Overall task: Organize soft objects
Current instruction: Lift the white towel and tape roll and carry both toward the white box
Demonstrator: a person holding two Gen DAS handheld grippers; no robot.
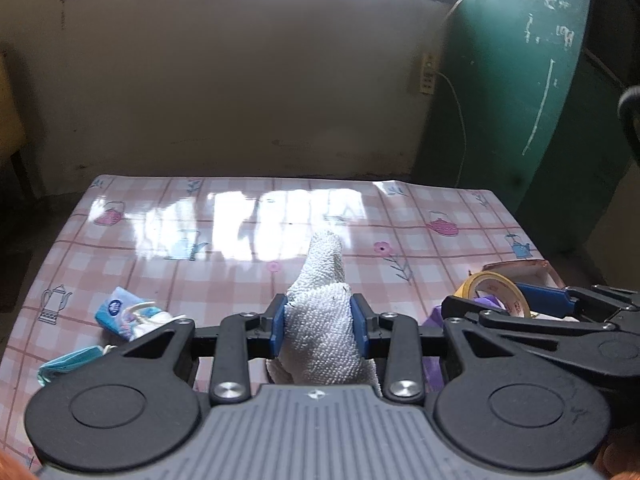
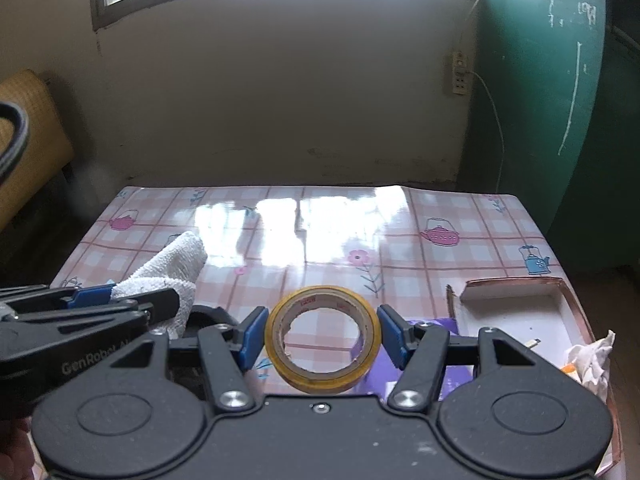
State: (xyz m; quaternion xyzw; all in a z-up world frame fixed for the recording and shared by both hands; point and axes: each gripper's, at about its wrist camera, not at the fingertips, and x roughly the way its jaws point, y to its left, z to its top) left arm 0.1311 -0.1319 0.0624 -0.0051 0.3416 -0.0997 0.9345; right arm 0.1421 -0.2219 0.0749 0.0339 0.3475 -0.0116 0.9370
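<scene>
The left claw (image 1: 319, 326) is clamped on a bunched white towel (image 1: 326, 308), its blue pads pressing into the pile from both sides while the free end juts forward over the tabletop (image 1: 224, 220); gripping the cloth at its thick middle looks meant to keep it gathered rather than trailing. Just to its right, the right claw (image 2: 322, 334) holds a yellow tape roll (image 2: 323, 340) across its width, pads against the outer rim, so the ring stands tilted with its hole facing forward and cannot slip through. Both claws hang side by side above the near edge of the pink checked cover, each with its load off the surface. An open cardboard box (image 2: 516, 292) with white lining sits at the right, with crumpled paper (image 2: 592, 360) at its near corner; it seems the likely place for sorted items. A blue tissue packet (image 1: 120, 312) and a face mask (image 1: 68, 362) lie at the left, untouched, probably left for a later pick
</scene>
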